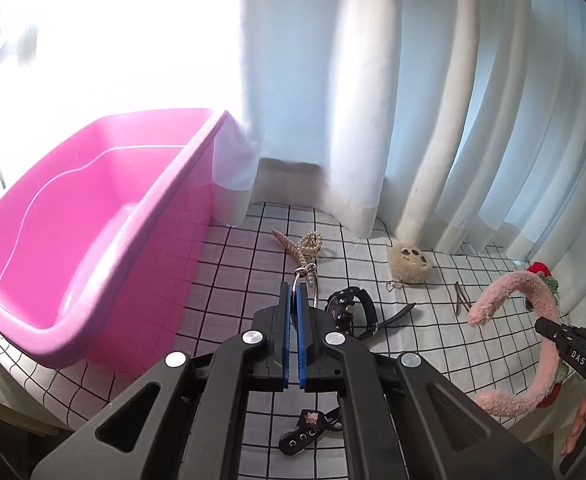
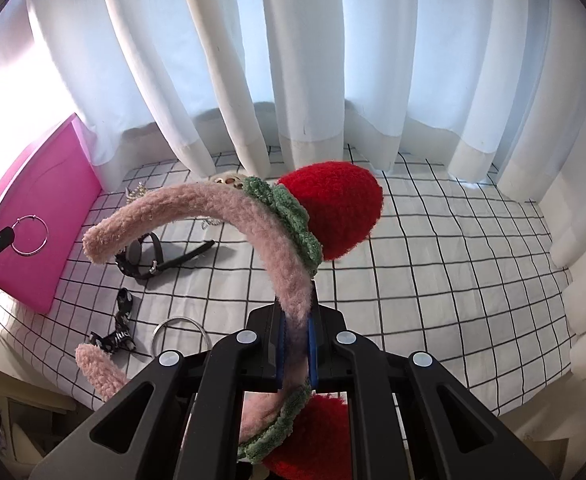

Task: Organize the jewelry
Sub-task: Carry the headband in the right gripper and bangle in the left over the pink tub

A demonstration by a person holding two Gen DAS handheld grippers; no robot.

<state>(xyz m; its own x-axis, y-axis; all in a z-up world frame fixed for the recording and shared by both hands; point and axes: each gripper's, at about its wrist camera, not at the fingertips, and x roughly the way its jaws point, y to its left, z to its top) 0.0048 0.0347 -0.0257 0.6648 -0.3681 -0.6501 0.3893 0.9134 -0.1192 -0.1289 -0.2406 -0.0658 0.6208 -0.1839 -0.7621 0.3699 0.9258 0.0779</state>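
My left gripper (image 1: 294, 286) is shut on a silver hoop ring (image 1: 311, 286) and holds it above the checked cloth beside the pink bin (image 1: 93, 216). The right wrist view shows the hoop (image 2: 31, 236) hanging from the left gripper's tip in front of the bin (image 2: 37, 216). My right gripper (image 2: 296, 312) is shut on a fuzzy pink headband (image 2: 197, 204) with red strawberries (image 2: 333, 208) and green leaves, held in the air. The headband (image 1: 533, 336) also shows at the right of the left wrist view.
On the checked cloth (image 2: 433, 272) lie a pearl hair clip (image 1: 309, 246), a beige plush charm (image 1: 409, 264), a black studded strap (image 1: 349, 308), a black ribbon piece (image 2: 119, 332), a silver bangle (image 2: 177, 332) and hairpins (image 1: 461, 300). White curtains (image 2: 293, 60) hang behind.
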